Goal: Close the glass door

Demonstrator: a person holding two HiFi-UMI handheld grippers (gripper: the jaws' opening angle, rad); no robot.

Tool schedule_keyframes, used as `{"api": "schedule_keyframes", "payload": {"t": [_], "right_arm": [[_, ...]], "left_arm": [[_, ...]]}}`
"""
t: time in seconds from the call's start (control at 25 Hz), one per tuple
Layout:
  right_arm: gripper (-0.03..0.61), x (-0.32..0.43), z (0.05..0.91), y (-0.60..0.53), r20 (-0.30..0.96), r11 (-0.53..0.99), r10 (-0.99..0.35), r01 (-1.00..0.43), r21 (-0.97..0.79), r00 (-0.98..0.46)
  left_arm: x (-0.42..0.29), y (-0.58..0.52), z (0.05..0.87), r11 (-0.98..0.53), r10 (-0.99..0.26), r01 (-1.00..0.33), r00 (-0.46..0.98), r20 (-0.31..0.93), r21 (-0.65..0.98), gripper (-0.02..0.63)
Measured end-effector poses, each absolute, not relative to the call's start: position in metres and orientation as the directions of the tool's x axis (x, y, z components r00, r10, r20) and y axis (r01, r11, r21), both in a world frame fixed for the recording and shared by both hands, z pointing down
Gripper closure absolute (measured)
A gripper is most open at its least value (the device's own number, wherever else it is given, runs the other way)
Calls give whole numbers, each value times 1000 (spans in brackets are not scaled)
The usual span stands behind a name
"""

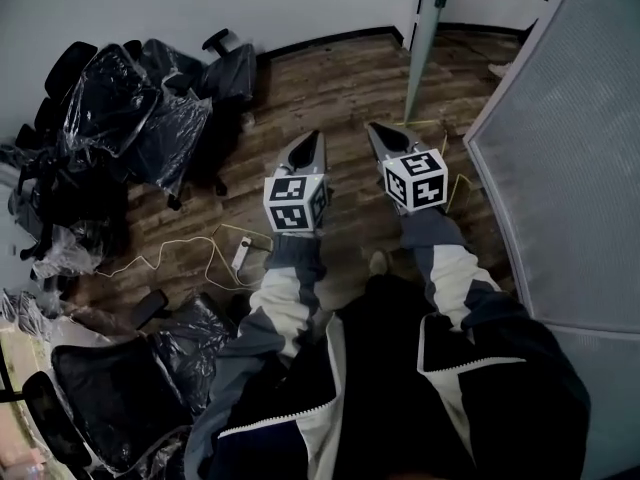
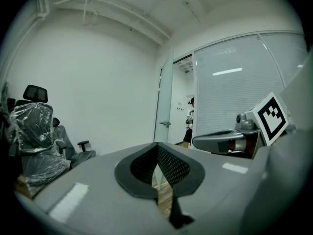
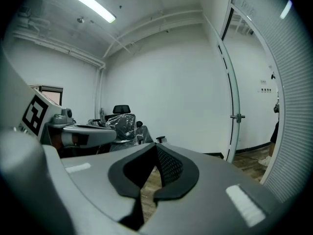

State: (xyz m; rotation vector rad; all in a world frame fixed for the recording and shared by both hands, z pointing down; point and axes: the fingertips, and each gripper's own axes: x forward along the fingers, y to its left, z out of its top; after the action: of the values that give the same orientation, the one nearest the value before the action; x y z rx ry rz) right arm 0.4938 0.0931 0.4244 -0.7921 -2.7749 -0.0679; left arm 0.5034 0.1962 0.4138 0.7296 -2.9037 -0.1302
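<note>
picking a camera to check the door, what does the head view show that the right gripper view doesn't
Only the head view: the power strip and its yellow cable on the floor, plus the person's sleeves.

Only the right gripper view: the door handle and the ceiling light.

Both: the glass door standing open, the plastic-wrapped chairs, the wooden floor and the left hand-held gripper.
</note>
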Motion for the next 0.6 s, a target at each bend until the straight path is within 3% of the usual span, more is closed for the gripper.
{"api": "schedule_keyframes", "payload": {"t": [0.6], "right_arm": [[575,308,407,30,226,805,571,592,33,-789]], "left_arm": [[329,142,401,925,-379,-369,-916,133,94,612]]}}
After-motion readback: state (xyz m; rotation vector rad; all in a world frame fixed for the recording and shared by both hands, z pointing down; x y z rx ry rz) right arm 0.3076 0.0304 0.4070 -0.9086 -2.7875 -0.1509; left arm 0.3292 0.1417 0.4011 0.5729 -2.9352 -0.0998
